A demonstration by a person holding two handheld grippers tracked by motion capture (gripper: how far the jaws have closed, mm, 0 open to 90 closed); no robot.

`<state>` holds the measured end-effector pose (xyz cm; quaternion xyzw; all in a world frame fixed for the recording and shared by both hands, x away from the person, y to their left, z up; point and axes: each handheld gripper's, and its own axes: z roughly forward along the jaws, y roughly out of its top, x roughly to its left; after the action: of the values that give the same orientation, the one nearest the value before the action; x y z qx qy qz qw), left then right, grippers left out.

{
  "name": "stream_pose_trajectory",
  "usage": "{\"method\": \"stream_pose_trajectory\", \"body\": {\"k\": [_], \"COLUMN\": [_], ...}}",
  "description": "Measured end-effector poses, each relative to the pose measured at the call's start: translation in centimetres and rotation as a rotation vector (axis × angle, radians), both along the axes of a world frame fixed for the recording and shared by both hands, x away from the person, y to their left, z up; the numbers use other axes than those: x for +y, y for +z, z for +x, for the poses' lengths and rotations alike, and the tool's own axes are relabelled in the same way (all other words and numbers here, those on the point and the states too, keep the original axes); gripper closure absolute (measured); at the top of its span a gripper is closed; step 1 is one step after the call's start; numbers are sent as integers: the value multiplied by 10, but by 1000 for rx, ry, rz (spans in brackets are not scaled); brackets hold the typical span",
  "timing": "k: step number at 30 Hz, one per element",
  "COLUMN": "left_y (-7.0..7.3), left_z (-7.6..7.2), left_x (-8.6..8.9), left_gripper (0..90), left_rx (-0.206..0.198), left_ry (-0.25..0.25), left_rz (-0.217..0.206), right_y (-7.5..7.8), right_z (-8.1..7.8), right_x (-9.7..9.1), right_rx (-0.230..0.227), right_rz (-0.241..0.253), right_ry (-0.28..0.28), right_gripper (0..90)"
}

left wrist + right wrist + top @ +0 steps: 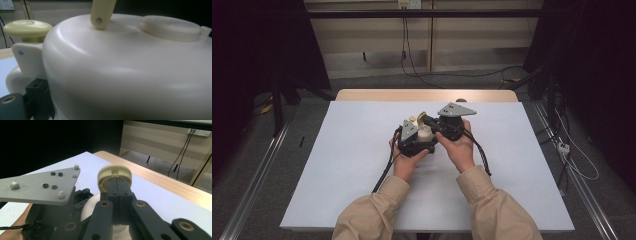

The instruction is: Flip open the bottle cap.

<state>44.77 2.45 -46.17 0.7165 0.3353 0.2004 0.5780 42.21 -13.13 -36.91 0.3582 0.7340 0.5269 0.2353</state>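
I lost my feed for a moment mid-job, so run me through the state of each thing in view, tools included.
White container: on the table, held against the left tool.
Yellow handle: raised, pinched in the right tool.
Yellow knob: on its bracket, untouched.
Round cap: seated on top.
Right tool: shut on the handle.
Left tool: at the container; jaws unreadable.

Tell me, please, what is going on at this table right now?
A person holds tongs in each hand over a small cream pot on a white table. The left tongs steady the pot's body. The right tongs are shut on the pale yellow handle above its lid.
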Motion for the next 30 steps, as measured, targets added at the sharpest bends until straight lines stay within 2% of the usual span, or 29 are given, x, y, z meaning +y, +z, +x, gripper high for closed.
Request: {"method": "stream_pose_trajectory", "body": {"k": [11,17,27,30], "left_y": [0,0,0,0], "left_z": [0,0,0,0], "left_x": [0,0,1,1], "left_gripper": [62,62,61,58], "left_rx": [-1,2,0,1], "left_ry": [-2,-2,-3,-7], "left_rz": [6,3,5,13], "right_y": [-2,-3,-2,-2], "right_z": [5,8,9,7], "right_x": [2,2,3,1], "right_rx": [8,17,5,7], "right_rz": [1,26,8,12], "right_ry": [-5,-7,-3,-4], "right_gripper": [900,900,900,874]}}
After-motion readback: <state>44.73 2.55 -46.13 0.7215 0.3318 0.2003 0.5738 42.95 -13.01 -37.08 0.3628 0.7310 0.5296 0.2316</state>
